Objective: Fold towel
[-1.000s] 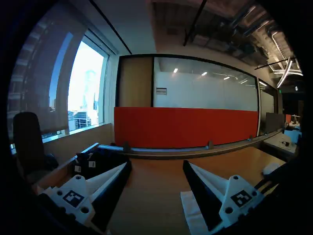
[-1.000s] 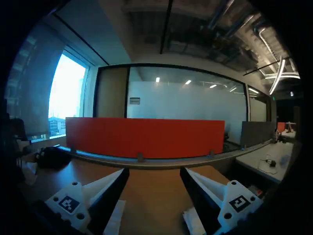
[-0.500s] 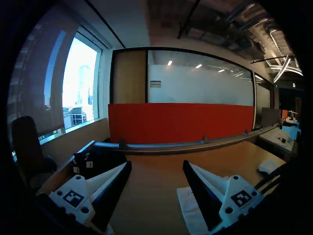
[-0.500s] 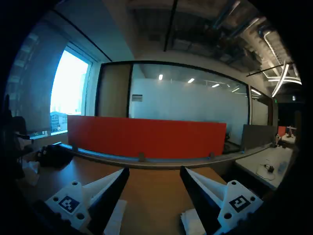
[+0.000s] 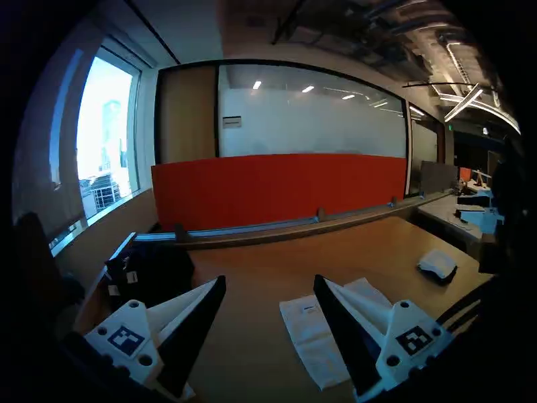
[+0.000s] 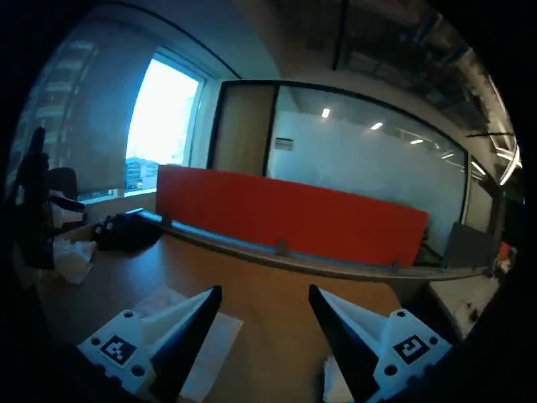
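A white towel [image 5: 312,329] lies flat on the wooden table [image 5: 268,262], partly under the right finger of my left gripper [image 5: 268,279]. That gripper hovers above the table, open, with nothing between its fingers. In the right gripper view the flat white towel [image 6: 205,336] lies below the left finger of my right gripper [image 6: 264,289], which is also open and holds nothing. A bit of white cloth [image 6: 331,379] peeks out beside its right finger.
A black bag [image 5: 149,269] sits at the table's far left by the window, with crumpled white cloth [image 6: 70,258] near it. A small folded white item [image 5: 437,264] lies at the right. A red partition [image 5: 282,188] runs along the table's back edge.
Both views have tipped down toward the table, so more of the flat towel shows. The right gripper view has also swung left and tilted. Both grippers stay open.
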